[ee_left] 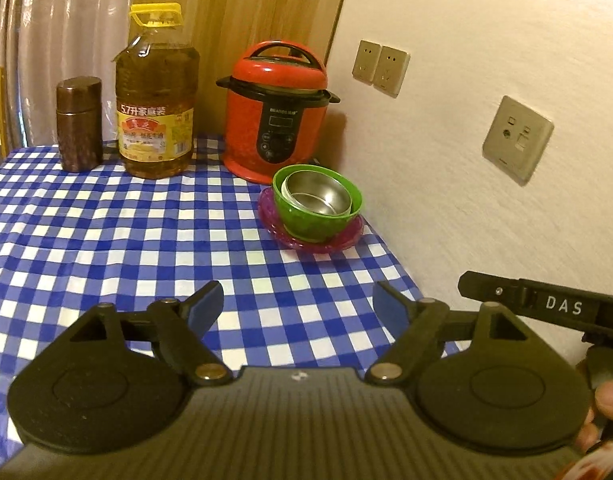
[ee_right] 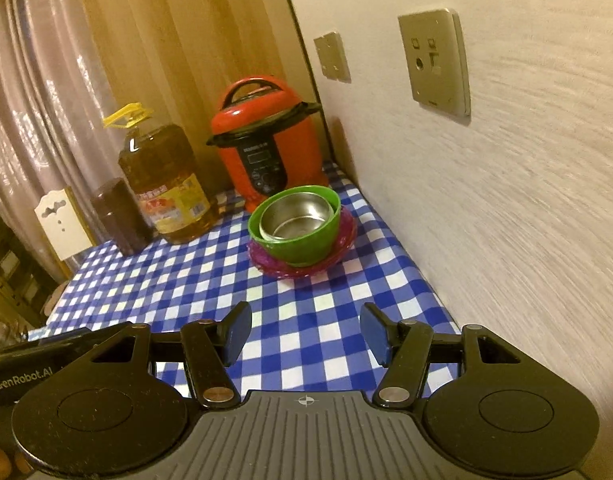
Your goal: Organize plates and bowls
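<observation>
1. Left wrist view: the left gripper (ee_left: 298, 304) hovers over the near part of the table (ee_left: 106, 216) with its jaws spread wide and nothing between them. The steel bowl (ee_left: 317, 199) sits tilted inside the green bowl (ee_left: 326, 220), which stands on the pink plate (ee_left: 348, 238) near the table's right edge, just in front of the red cooker (ee_left: 276, 116). An oil bottle (ee_left: 156, 96) and a brown canister (ee_left: 79, 124) stand along the far edge.

2. Right wrist view: the right gripper (ee_right: 306, 334) is likewise wide open and empty, well short of the stack. The steel bowl (ee_right: 296, 216), green bowl (ee_right: 302, 250) and pink plate (ee_right: 284, 270) are nested by the right edge, close to the wall.

3. The stacking looks done. If any step is left, it is probably levelling the steel bowl: approach from above, pinch one rim lightly, and keep clear of the cooker and wall.
</observation>
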